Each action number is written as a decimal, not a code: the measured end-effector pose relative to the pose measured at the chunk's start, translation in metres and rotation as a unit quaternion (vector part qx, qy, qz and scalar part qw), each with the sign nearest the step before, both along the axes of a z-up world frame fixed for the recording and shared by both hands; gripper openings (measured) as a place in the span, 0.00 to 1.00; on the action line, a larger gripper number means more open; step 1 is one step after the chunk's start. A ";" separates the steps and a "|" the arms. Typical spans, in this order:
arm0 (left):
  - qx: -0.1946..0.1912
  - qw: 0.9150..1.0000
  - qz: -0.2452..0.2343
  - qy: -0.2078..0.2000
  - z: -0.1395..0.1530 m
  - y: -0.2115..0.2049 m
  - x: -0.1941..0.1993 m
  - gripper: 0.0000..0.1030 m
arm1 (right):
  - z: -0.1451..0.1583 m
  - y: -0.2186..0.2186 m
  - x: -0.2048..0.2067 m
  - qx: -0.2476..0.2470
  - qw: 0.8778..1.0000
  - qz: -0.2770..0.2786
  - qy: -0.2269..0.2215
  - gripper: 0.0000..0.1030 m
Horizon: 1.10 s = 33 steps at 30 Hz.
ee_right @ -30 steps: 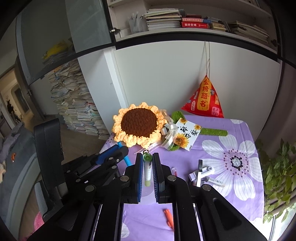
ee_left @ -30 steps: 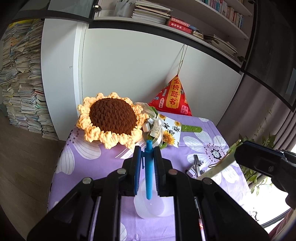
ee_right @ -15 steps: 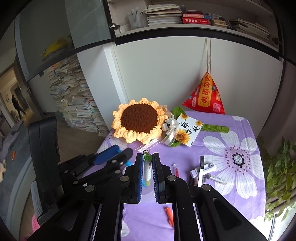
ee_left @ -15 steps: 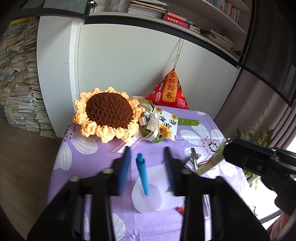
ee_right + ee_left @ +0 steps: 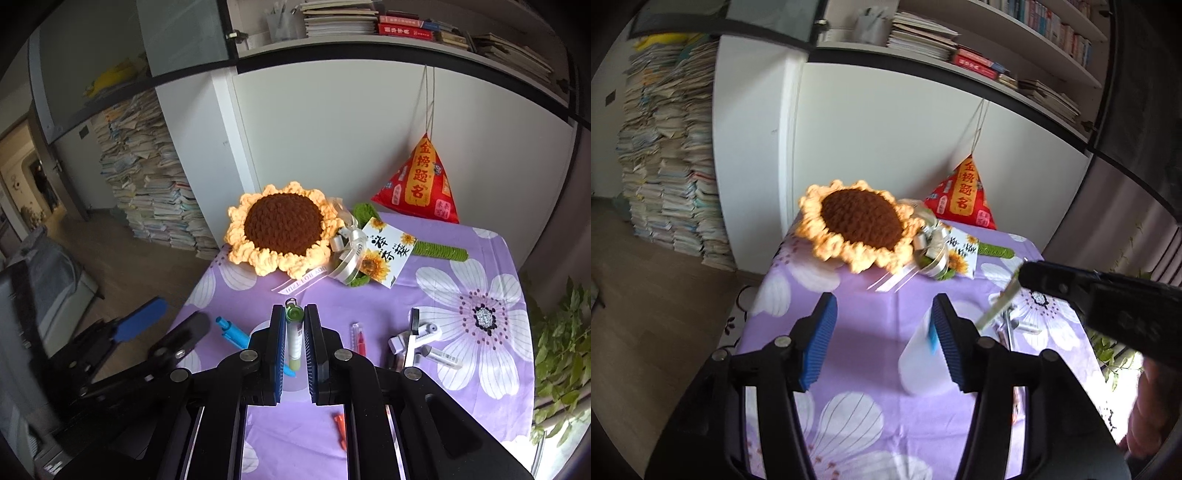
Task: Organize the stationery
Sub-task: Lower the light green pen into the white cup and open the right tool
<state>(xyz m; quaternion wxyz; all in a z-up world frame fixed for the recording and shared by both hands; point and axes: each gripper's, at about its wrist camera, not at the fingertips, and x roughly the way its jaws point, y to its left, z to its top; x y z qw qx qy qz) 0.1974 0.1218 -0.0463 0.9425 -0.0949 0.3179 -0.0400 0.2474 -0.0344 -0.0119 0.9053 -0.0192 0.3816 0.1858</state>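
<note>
Grippers differ: the left gripper stands with its blue pads wide apart and nothing between them, while the right gripper is clamped on a green-capped pen, cap forward at 12 o'clock. Judging by its upright hold over the white cup, that pen is bound for the cup, where a blue pen leans toward 10 o'clock. Loose stationery lies at 3 o'clock on the purple floral tablecloth.

- Tablecloth: purple, with large white flowers.
- Crocheted sunflower at the tabletop's far edge: brown centre, pale orange petals.
- Pen: bright blue.
- Held tube: white, with a green cap.
- Triangular pouch: red, with a yellow band.
- Gripper pads: blue.
</note>
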 end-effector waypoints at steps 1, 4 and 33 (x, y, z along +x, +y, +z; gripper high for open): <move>-0.002 1.000 0.001 0.002 -0.001 0.002 -0.003 0.50 | -0.003 0.003 0.001 -0.004 1.000 0.001 0.002 0.11; -0.007 1.000 0.005 0.007 -0.004 0.009 -0.012 0.50 | -0.011 0.012 0.006 -0.019 1.000 0.004 0.006 0.11; 0.001 0.998 -0.051 0.028 -0.016 -0.020 -0.025 0.51 | 0.006 0.006 -0.007 -0.009 1.000 0.004 -0.012 0.11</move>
